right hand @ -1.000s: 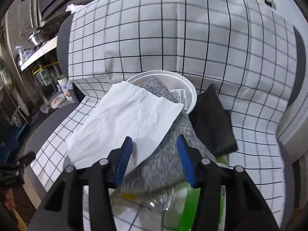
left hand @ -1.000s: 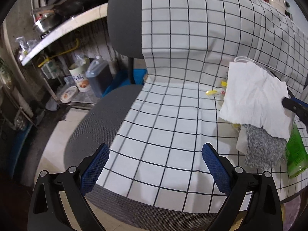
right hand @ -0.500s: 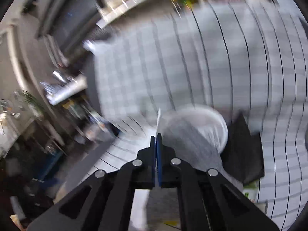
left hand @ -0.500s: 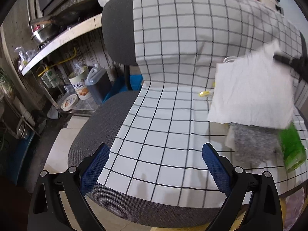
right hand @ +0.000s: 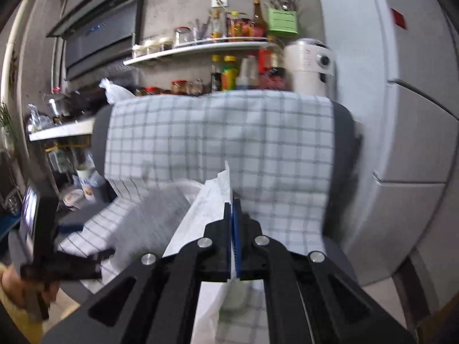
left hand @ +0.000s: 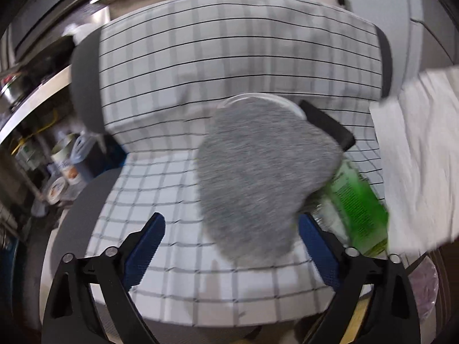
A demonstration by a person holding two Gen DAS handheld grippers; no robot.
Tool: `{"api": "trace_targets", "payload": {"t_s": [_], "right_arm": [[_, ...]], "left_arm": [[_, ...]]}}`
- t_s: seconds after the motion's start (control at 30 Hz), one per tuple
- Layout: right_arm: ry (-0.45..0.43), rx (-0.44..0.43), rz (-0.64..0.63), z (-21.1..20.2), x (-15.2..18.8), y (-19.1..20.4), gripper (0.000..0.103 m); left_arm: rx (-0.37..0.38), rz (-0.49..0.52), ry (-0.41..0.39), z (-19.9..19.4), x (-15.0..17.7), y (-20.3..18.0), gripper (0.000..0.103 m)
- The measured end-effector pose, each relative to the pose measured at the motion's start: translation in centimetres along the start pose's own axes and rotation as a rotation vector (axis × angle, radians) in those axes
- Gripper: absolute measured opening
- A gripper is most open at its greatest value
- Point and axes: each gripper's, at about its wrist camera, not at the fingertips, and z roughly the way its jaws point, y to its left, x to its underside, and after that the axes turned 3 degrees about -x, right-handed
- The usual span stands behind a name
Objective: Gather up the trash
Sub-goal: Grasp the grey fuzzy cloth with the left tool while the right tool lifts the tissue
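Observation:
My right gripper (right hand: 231,209) is shut on a white paper tissue (right hand: 208,200) and holds it up off the chair; the tissue hangs at the right edge of the left wrist view (left hand: 416,157). My left gripper (left hand: 229,238) is open and empty, low over the chair seat, with a grey cloth (left hand: 258,172) lying between and beyond its fingers. A green plastic bottle (left hand: 355,200) lies beside the cloth near the right finger. A white plate (left hand: 284,101) and a black cloth (left hand: 327,126) lie behind the grey cloth.
The things lie on an office chair draped with a white checked cloth (left hand: 229,57). A kitchen shelf with bottles and jars (right hand: 229,66) stands behind the chair. A fridge (right hand: 401,114) is at the right. Containers stand on the floor at the left (left hand: 66,166).
My right gripper closed on the tissue and lifted it up and to the right, uncovering the grey cloth. My left gripper moved right toward the grey cloth and stayed open.

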Motion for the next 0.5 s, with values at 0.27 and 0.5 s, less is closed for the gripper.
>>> {"api": "trace_targets", "payload": {"t_s": [0.27, 0.5], "right_arm": [[0.022, -0.009, 0.062, -1.2, 3.0, -2.7, 0.002], [-0.004, -0.015, 0.089, -1.6, 3.2, -3.8, 0.002]], "left_arm": [[0.052, 0.073, 0.081, 3.9, -0.5, -3.3, 0.049], [0.125, 0.109, 0.028, 2.2, -2.2, -3.4, 0.009]]}}
